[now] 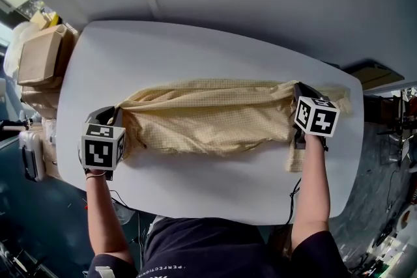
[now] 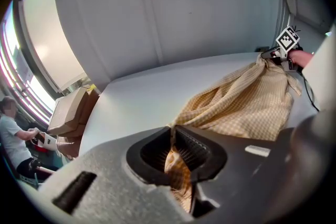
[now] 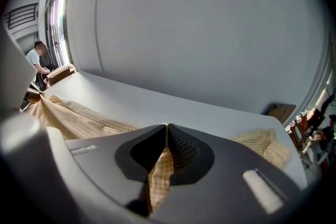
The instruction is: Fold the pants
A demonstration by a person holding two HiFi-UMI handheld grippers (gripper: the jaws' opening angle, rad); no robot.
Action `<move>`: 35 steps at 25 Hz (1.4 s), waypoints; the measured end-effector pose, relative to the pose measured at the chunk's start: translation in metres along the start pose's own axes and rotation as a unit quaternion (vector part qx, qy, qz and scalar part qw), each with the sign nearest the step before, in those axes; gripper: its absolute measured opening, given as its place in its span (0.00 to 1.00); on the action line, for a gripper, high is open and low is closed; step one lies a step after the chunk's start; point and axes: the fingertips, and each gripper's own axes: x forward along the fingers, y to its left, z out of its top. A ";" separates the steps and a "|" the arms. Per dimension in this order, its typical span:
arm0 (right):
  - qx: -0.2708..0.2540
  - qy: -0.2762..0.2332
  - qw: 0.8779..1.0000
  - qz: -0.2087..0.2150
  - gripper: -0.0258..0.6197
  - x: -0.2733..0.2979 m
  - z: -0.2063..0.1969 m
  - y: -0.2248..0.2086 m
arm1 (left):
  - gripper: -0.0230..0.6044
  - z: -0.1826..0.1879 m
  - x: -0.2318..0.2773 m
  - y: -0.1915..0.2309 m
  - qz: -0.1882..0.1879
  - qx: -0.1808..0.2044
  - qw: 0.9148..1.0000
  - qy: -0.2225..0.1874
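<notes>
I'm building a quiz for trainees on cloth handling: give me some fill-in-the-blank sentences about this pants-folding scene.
The left tool and the right tool are each shut on the yellow checked ____.
The pants lie stretched along a white ____.
In the head view, a cardboard box stands off the table's ____ end.
Missing words: pants; table; left.

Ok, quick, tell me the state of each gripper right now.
Left gripper: closed, pinching the pants fabric between its jaws.
Right gripper: closed, also pinching the pants fabric.
</notes>
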 end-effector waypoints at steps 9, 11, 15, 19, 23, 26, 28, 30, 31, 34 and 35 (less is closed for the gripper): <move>0.046 -0.008 0.999 0.014 0.14 -0.004 0.001 -0.018 | 0.19 -0.001 -0.017 0.004 -0.023 -0.003 0.999 -0.030; 0.051 -0.019 0.998 0.015 0.15 -0.011 0.008 -0.023 | 0.20 -0.003 -0.026 0.008 -0.017 -0.003 0.999 -0.033; 0.058 -0.043 0.997 0.002 0.15 -0.029 0.016 -0.033 | 0.20 -0.012 -0.042 0.016 0.006 0.000 0.999 -0.035; 0.053 -0.064 0.996 0.023 0.14 -0.051 0.017 -0.019 | 0.20 -0.018 -0.056 0.016 0.024 -0.007 0.999 -0.047; 0.024 -0.073 0.995 0.060 0.13 -0.076 0.008 0.019 | 0.20 -0.028 -0.069 -0.002 0.007 -0.008 0.998 -0.055; 0.004 -0.075 0.993 0.095 0.13 -0.092 -0.002 0.053 | 0.20 -0.042 -0.066 -0.029 -0.032 -0.006 0.998 -0.050; -0.010 -0.074 0.991 0.114 0.12 -0.102 -0.007 0.074 | 0.20 -0.053 -0.054 -0.043 -0.053 -0.007 0.998 -0.037; -0.016 -0.072 0.989 0.126 0.12 -0.110 -0.011 0.089 | 0.20 -0.062 -0.041 -0.048 -0.060 -0.014 0.998 -0.024; -0.017 -0.071 0.989 0.129 0.12 -0.113 -0.014 0.094 | 0.20 -0.066 -0.036 -0.048 -0.060 -0.017 0.998 -0.017; -0.015 -0.067 0.990 0.124 0.12 -0.122 -0.021 0.100 | 0.20 -0.080 -0.032 -0.035 -0.047 -0.012 0.999 0.001; -0.012 -0.066 0.990 0.120 0.11 -0.124 -0.024 0.100 | 0.20 -0.083 -0.032 -0.030 -0.041 -0.009 0.999 0.004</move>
